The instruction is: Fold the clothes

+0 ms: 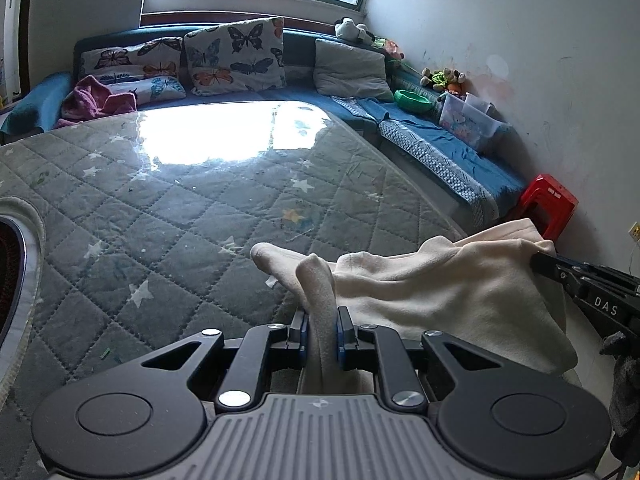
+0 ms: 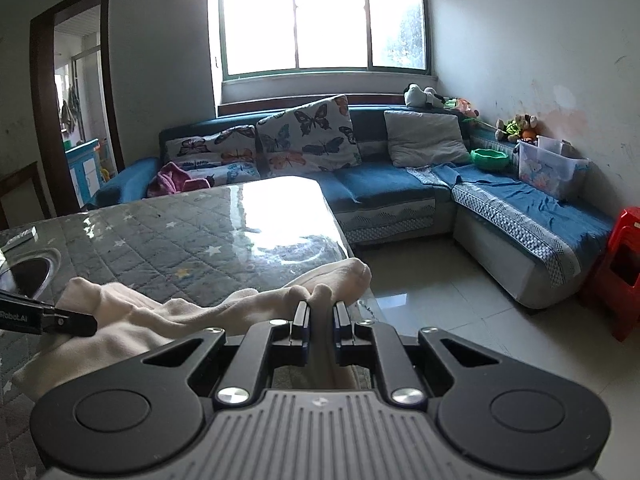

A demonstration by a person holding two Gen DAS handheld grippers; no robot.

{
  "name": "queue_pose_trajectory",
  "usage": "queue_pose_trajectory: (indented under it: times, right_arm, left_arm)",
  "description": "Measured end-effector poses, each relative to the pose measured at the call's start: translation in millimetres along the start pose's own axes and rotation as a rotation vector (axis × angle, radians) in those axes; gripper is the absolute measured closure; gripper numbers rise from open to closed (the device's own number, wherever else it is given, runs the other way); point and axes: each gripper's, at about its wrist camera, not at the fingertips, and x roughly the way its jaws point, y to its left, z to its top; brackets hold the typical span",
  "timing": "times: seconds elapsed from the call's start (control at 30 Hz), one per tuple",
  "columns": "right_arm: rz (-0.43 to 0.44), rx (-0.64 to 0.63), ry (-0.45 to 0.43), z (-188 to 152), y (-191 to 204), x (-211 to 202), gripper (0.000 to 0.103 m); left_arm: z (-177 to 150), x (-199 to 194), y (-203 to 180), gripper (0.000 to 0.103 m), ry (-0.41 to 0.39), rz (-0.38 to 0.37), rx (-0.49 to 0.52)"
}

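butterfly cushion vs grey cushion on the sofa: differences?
The butterfly cushion is printed with coloured butterflies on white; the grey cushion is plain. The butterfly cushion stands left, below the window's middle; the grey one sits right, nearer the sofa's corner. Both lean against the sofa back.

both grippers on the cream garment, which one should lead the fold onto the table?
Probably left. The left gripper pinches the garment over the table; the right gripper holds it at the table's edge.

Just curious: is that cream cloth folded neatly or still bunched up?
Bunched up, not folded: the cream cloth sags in wrinkles between the left tool and right tool, both pinching it.
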Motion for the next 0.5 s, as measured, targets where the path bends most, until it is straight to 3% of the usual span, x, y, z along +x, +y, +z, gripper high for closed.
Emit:
queue_pose_trajectory:
  times: [0.5]
  right_arm:
    - [-0.010, -0.023, -0.093, 15.1, 10.8, -24.7, 0.093]
  left_arm:
    - [11.9, -29.9, -19.7, 0.089, -0.099, -0.018, 0.046]
